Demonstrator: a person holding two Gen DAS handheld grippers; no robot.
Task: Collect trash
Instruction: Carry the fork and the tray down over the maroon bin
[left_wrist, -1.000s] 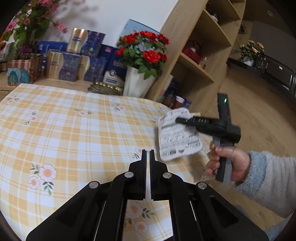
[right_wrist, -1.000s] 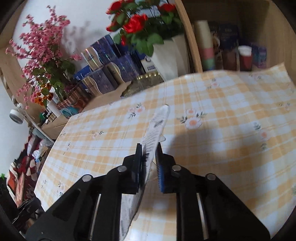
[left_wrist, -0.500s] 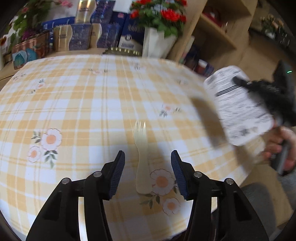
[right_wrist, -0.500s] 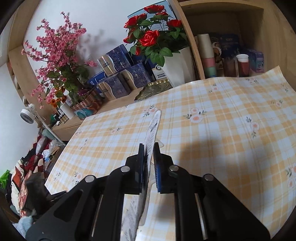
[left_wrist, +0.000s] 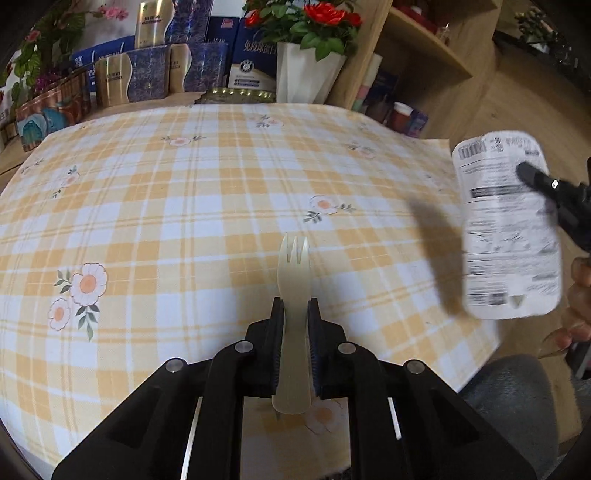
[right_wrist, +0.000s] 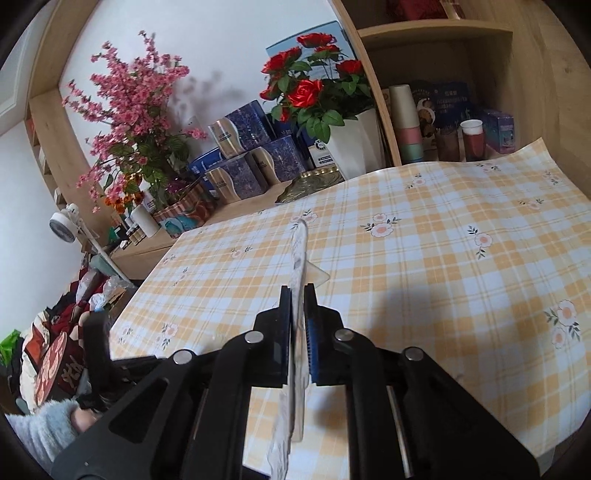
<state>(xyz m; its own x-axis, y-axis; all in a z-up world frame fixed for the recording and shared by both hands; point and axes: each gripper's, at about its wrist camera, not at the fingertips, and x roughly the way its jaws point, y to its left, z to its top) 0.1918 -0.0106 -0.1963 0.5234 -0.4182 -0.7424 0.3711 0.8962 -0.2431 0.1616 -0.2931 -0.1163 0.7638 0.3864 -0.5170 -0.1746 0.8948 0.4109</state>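
Observation:
A pale plastic fork (left_wrist: 293, 280) lies on the yellow checked tablecloth (left_wrist: 184, 206), tines pointing away. My left gripper (left_wrist: 294, 314) has its fingers closed against both sides of the fork's handle. My right gripper (right_wrist: 298, 295) is shut on a flat white printed wrapper (right_wrist: 300, 254), seen edge-on. In the left wrist view the wrapper (left_wrist: 506, 229) hangs beyond the table's right edge, held by the right gripper's finger (left_wrist: 535, 179). The fork's tip (right_wrist: 316, 275) shows past the wrapper in the right wrist view.
A white vase of red roses (left_wrist: 306, 70), blue and gold boxes (left_wrist: 147, 74) and a gold tray (left_wrist: 240, 94) stand behind the table. Wooden shelves (right_wrist: 443, 122) with cups are to the right. Pink flowers (right_wrist: 136, 110) stand at the back left.
My left gripper opened, dropped to the table and closed around the fork's handle. My right gripper carried the wrapper off to the right of the table.

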